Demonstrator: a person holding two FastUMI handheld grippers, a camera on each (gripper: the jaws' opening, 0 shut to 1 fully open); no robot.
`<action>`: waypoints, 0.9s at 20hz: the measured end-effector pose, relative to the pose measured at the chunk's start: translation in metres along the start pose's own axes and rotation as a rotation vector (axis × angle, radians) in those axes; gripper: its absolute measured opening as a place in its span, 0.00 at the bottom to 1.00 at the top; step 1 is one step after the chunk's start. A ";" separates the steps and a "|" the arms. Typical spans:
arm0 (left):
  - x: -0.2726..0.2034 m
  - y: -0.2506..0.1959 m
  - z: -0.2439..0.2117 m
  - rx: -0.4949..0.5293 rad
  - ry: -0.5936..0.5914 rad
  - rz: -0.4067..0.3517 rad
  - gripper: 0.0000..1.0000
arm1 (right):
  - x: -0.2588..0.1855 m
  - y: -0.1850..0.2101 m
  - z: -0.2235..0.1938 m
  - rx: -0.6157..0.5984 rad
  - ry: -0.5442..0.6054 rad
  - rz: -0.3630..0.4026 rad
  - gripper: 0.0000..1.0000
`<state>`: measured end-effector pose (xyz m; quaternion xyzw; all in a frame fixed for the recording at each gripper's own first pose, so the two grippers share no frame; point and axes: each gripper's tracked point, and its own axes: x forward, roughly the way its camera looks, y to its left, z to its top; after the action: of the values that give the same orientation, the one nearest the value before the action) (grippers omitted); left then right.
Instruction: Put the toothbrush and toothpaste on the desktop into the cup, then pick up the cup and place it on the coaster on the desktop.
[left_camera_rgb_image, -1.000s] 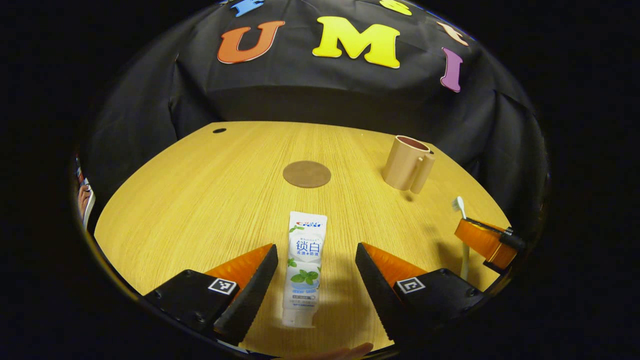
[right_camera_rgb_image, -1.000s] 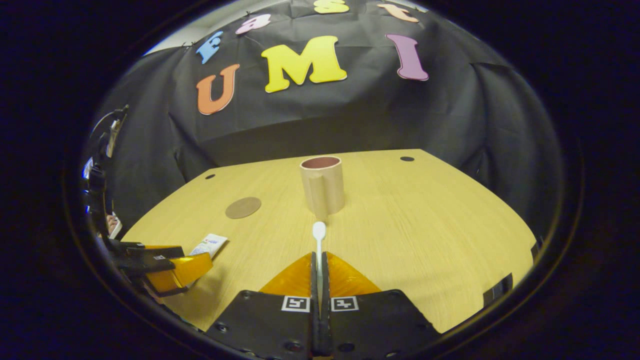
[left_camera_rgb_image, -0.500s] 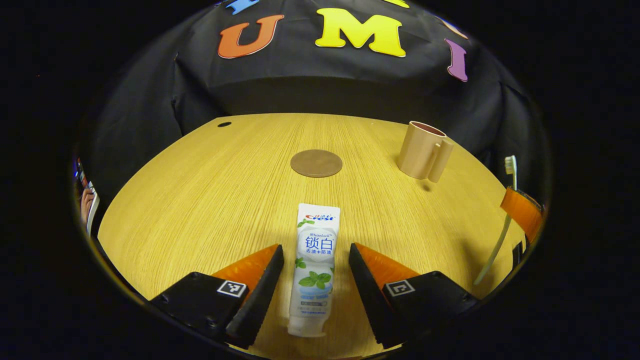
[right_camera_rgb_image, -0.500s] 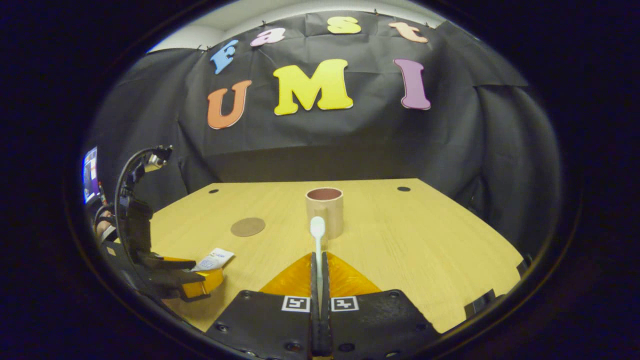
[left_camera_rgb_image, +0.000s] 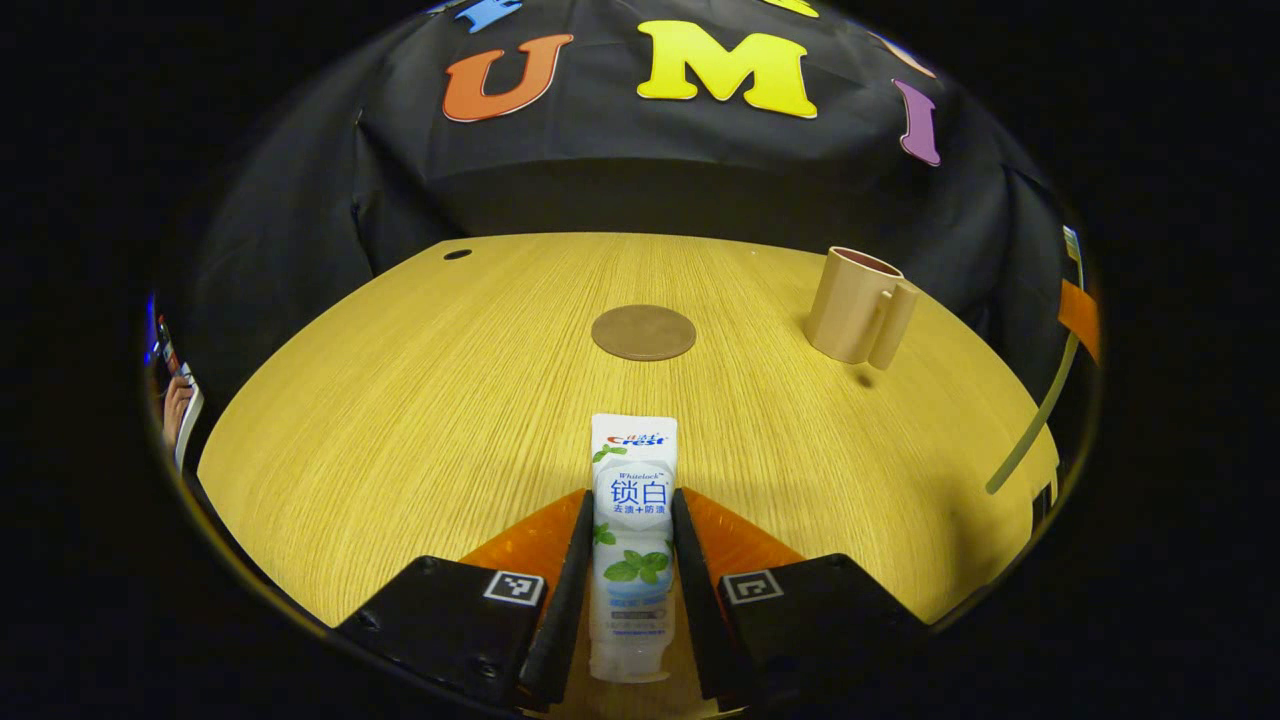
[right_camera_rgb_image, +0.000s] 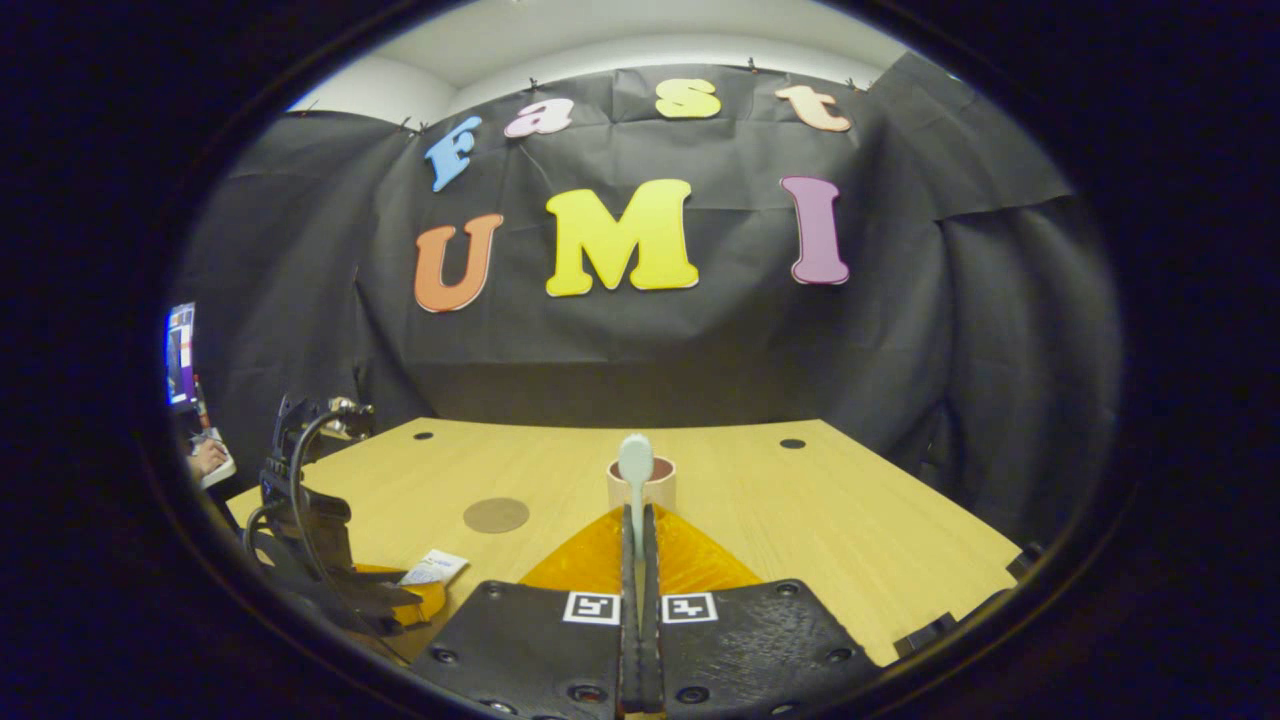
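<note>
A white toothpaste tube (left_camera_rgb_image: 632, 520) lies flat on the wooden desktop (left_camera_rgb_image: 400, 400), cap end toward me. My left gripper (left_camera_rgb_image: 630, 497) is shut on it, one finger pressing each long side. Farther off sit a round brown coaster (left_camera_rgb_image: 643, 332) and, to its right, a beige cup (left_camera_rgb_image: 858, 305) with a handle. My right gripper (right_camera_rgb_image: 637, 512) is shut on a white toothbrush (right_camera_rgb_image: 636, 470), held in the air with its head up in front of the cup (right_camera_rgb_image: 662, 490). In the left gripper view the toothbrush handle (left_camera_rgb_image: 1035, 420) hangs at the far right. The coaster (right_camera_rgb_image: 495, 515) and toothpaste (right_camera_rgb_image: 432, 568) lie at the lower left.
Small dark holes mark the desktop's far corners (left_camera_rgb_image: 457, 254) (right_camera_rgb_image: 792, 443). A person's hand (left_camera_rgb_image: 175, 400) and a screen (right_camera_rgb_image: 180, 355) sit beyond the table's left edge. Cables rise from the left gripper (right_camera_rgb_image: 390, 600).
My left gripper's fingers have come together onto the toothpaste tube. My right gripper has risen with the toothbrush, now well above the desktop.
</note>
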<state>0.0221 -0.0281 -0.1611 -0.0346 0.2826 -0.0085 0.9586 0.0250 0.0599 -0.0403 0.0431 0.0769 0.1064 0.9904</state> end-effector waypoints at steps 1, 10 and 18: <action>0.000 -0.001 0.000 0.004 -0.001 -0.005 0.49 | 0.002 -0.001 0.005 -0.015 -0.018 -0.002 0.00; -0.019 0.000 0.025 -0.014 -0.101 -0.006 0.46 | 0.044 0.003 0.057 -0.018 -0.098 0.009 0.01; -0.058 -0.011 0.066 0.012 -0.268 -0.026 0.46 | 0.107 0.007 0.093 -0.028 -0.133 0.026 0.00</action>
<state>0.0090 -0.0327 -0.0741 -0.0334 0.1513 -0.0177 0.9878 0.1418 0.0838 0.0369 0.0374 0.0091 0.1172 0.9924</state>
